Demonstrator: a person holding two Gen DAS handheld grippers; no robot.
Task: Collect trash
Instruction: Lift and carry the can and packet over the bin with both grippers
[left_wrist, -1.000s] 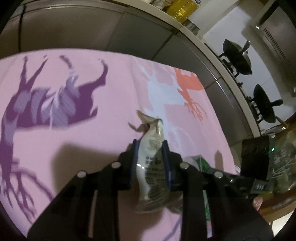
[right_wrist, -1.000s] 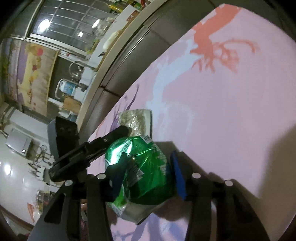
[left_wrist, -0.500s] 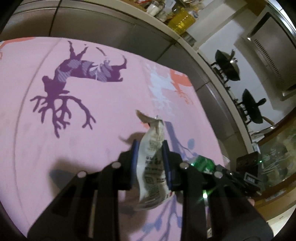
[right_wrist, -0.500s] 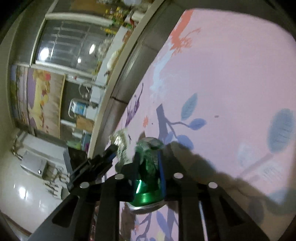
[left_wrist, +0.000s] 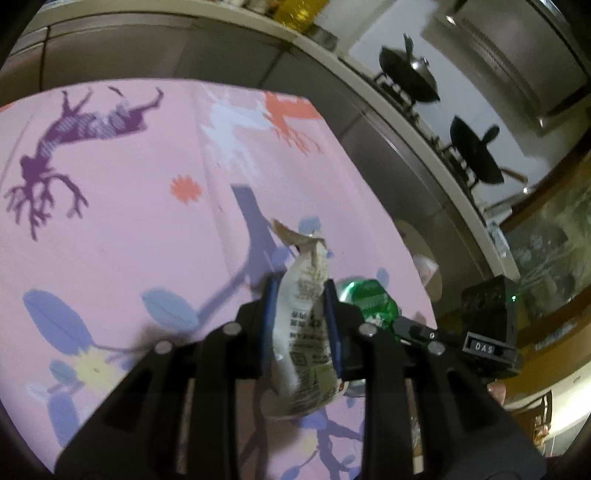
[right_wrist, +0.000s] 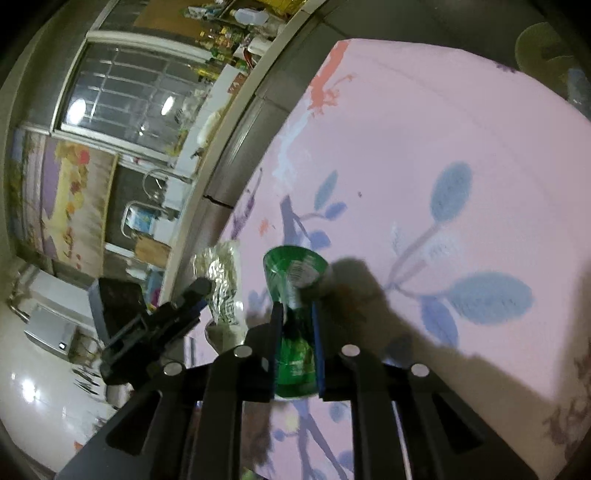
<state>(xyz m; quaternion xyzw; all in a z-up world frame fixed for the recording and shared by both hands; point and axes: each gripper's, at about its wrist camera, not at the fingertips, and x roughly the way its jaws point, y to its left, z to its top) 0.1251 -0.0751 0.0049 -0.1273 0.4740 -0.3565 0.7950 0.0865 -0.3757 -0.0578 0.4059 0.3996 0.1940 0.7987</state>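
The pink cloth printed with purple, blue and orange tree and leaf shapes (left_wrist: 122, 229) covers the bench under both of your tools. Your left gripper (left_wrist: 300, 325) has its fingers clenched on the crumpled white printed snack wrapper (left_wrist: 306, 317), held clear above the cloth. Just beside it, your right gripper (right_wrist: 296, 347) squeezes the crushed green plastic bottle (right_wrist: 295, 291), its wide end pointing forward.

"DAS" on right hand-held gripper (left_wrist: 399, 325)
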